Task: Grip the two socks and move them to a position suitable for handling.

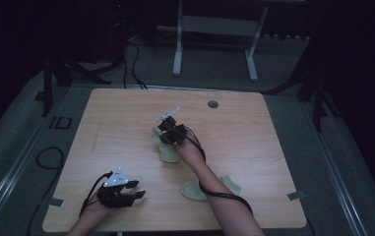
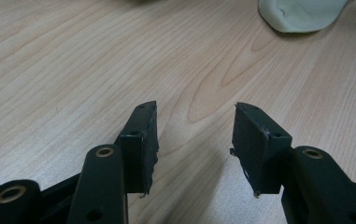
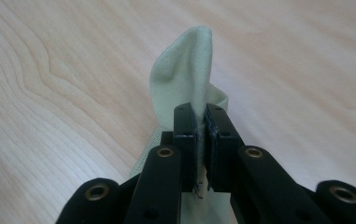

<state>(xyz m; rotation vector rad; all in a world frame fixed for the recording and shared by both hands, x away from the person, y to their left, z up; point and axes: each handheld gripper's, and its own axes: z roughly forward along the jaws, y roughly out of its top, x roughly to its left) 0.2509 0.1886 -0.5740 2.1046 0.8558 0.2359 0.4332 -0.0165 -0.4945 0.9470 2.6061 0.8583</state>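
High view: my right gripper (image 1: pixel 171 131) sits mid-surface (image 1: pixel 254 147) with its fingers (image 3: pixel 185 135) pinched on a pale green sock (image 1: pixel 168 150), which trails from the fingertips back toward my wrist. In the right gripper view the fingers stand almost together, a fold of the knit clamped between the pads and rising past the tips as a soft peak. A second sock (image 1: pixel 195 189) lies flat well behind those fingers, beside my right forearm. My left gripper (image 1: pixel 137 189) rests low over the near edge; the left gripper view shows its fingers (image 2: pixel 140 144) about half apart, with nothing between them but bare wood and the second sock's rounded end (image 2: pixel 302 14) well ahead and off to one side. I judge the sock to be light, limp and easy to stretch: it will sag and swing from any single pinch, not slip or break. A hold on a doubled edge, at cuff or toe, should serve best, with the free fingers taking the other end.
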